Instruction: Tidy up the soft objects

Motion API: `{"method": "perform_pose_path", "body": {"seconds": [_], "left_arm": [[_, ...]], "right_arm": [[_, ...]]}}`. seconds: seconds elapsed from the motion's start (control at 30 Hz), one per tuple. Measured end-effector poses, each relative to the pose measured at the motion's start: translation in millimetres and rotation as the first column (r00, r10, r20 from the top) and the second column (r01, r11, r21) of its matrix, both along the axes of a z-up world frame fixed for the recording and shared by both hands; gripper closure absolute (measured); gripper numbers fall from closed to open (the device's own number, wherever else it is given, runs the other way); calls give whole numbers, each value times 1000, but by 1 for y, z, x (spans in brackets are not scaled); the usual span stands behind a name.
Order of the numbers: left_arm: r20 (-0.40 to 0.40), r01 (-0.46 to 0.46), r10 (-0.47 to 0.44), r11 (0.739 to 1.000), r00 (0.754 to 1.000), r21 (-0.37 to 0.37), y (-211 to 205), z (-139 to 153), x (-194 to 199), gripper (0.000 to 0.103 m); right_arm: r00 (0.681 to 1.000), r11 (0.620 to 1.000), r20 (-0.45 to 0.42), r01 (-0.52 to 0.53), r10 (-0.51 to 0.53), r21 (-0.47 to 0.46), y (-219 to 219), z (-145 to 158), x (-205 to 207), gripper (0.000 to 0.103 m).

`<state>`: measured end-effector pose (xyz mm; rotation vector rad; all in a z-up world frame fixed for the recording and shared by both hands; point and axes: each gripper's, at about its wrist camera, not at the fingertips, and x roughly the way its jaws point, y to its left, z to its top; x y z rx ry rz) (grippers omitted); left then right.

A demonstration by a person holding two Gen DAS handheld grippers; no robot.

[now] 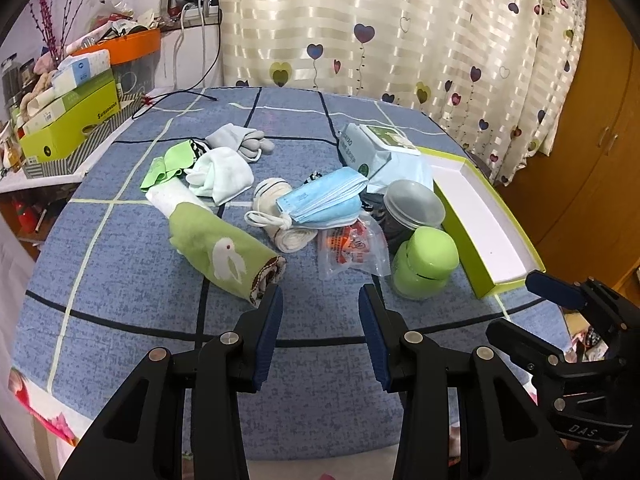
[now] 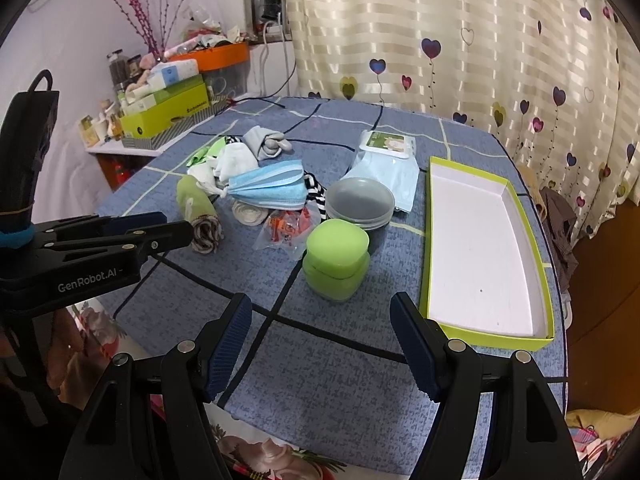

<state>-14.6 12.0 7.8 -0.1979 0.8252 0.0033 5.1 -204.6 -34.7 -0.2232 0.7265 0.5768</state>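
Above the near edge of the blue checked cloth [image 1: 132, 292], the left gripper [image 1: 320, 300] and right gripper [image 2: 322, 312] both hang parted with nothing between their jaws. Just beyond lie a rolled green towel [image 1: 224, 252], blue face masks [image 1: 324, 200], socks [image 1: 222, 174] and a green jar [image 2: 336, 260]; the empty green box [image 2: 484, 248] sits to their right.

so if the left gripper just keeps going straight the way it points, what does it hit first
Probably the bare blue cloth just ahead of the open left gripper, since it points downward. Farther along that line lies the clear snack bag, with the rolled green towel just off to the left. Depth is hard to judge here.
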Motion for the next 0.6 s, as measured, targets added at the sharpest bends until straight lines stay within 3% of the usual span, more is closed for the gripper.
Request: {"method": "perform_pose_path", "body": {"seconds": [0.6], "left_arm": [[33, 6, -5, 1000, 999, -8, 5, 0, 2, 62]], "right_arm": [[1000, 1000, 10, -16, 16, 17, 3, 4, 3, 31]]}}
